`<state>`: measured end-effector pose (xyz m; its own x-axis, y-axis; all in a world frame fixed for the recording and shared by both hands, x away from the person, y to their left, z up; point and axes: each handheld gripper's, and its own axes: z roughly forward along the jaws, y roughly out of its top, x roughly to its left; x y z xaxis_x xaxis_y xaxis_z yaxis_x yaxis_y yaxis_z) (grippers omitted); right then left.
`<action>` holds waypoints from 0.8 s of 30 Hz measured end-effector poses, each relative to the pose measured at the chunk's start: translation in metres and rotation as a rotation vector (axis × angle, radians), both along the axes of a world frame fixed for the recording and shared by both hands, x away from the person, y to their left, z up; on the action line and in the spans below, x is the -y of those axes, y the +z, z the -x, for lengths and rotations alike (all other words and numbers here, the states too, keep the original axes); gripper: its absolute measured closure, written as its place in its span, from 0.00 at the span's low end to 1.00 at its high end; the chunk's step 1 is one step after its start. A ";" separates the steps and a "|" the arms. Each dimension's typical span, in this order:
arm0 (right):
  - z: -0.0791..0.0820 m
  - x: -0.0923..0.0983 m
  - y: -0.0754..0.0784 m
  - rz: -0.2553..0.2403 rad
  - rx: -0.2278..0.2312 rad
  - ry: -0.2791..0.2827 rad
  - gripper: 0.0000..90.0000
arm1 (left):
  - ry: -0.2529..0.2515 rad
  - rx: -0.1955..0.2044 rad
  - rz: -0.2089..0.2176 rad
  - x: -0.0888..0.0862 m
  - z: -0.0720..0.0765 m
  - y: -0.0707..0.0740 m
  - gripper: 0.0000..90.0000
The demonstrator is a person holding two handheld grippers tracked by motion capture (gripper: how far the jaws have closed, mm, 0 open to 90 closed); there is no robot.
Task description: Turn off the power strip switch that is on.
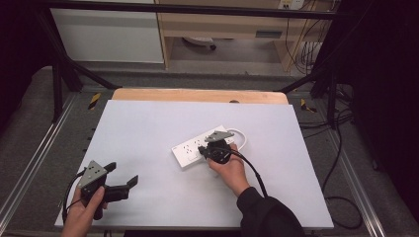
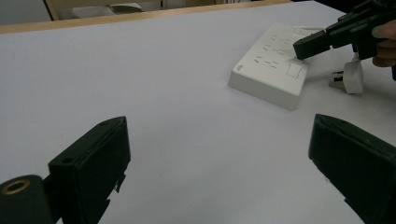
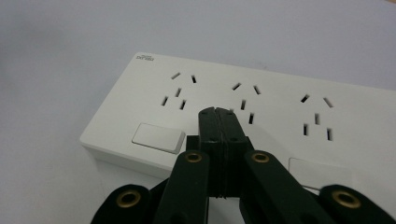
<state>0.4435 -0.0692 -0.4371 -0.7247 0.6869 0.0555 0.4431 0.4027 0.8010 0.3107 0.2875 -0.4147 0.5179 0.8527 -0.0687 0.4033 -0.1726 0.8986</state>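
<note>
We see our right tool (image 3: pixel 215 112) pressed together over the white power strip (image 3: pixel 261 107), left tool (image 2: pixel 219 154) spread apart above the tabletop (image 1: pixel 148 128).

- Table (image 1: pixel 148 123) covered by white sheet; bare wooden edge (image 1: pixel 197 95) left exposed at far side.
- Grey floor (image 1: pixel 29 123) seen around table.
- Black frame bars (image 1: pixel 188 8) mounted overhead.
- Wooden shelf unit (image 1: pixel 222 29) and white cabinet (image 1: pixel 108 34) placed behind.
- Loose cables (image 1: pixel 341 197) laid at right.

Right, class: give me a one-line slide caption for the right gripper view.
Shut right gripper poised over a white power strip, fingers together near its rocker switch.
</note>
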 end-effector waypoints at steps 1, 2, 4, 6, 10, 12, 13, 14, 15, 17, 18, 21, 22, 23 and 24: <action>0.000 0.000 0.000 0.002 0.004 0.001 1.00 | 0.000 0.000 0.000 0.000 0.000 0.000 0.06; 0.000 0.000 0.000 0.003 0.006 0.002 1.00 | 0.000 0.000 0.000 0.000 0.000 0.000 0.06; 0.000 0.000 0.000 -0.001 0.004 0.001 1.00 | -0.001 0.000 0.000 0.000 0.000 0.000 0.06; 0.000 0.000 -0.001 -0.003 0.008 0.002 1.00 | 0.002 0.003 -0.005 0.000 0.000 0.000 0.06; 0.000 0.000 -0.001 -0.003 0.010 0.002 1.00 | -0.001 0.000 -0.001 0.000 0.000 0.000 0.06; 0.000 0.000 -0.001 -0.005 0.010 0.003 1.00 | -0.001 -0.001 -0.001 0.000 0.000 0.000 0.06; 0.000 0.000 -0.001 -0.006 0.011 0.003 1.00 | -0.001 -0.001 -0.002 0.000 0.000 0.000 0.06; 0.000 0.000 -0.001 -0.007 0.011 0.004 1.00 | -0.001 -0.001 -0.002 0.000 0.000 0.000 0.06; 0.000 0.001 -0.001 -0.008 0.011 0.004 1.00 | -0.001 -0.001 -0.001 0.000 0.000 0.000 0.06; 0.000 0.000 -0.002 -0.008 0.011 0.004 1.00 | 0.000 -0.001 -0.001 0.000 0.000 0.000 0.06; 0.000 0.000 -0.002 -0.009 0.010 0.003 1.00 | 0.000 -0.001 -0.001 0.000 0.000 0.000 0.06; 0.000 0.000 -0.002 -0.008 0.007 0.005 1.00 | -0.002 -0.001 -0.002 0.000 0.000 0.000 0.06; -0.001 0.000 -0.002 -0.010 0.005 0.006 1.00 | -0.002 -0.001 -0.002 0.000 0.000 0.000 0.06; 0.000 0.000 -0.003 -0.002 0.002 0.006 1.00 | -0.001 -0.001 -0.001 0.000 0.000 0.000 0.06; 0.000 0.000 -0.003 -0.008 0.000 0.003 1.00 | -0.001 -0.001 -0.001 0.000 0.000 0.000 0.06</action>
<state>0.4440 -0.0693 -0.4406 -0.7266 0.6843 0.0613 0.4422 0.3975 0.8040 0.3106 0.2873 -0.4148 0.5191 0.8520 -0.0678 0.4037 -0.1745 0.8981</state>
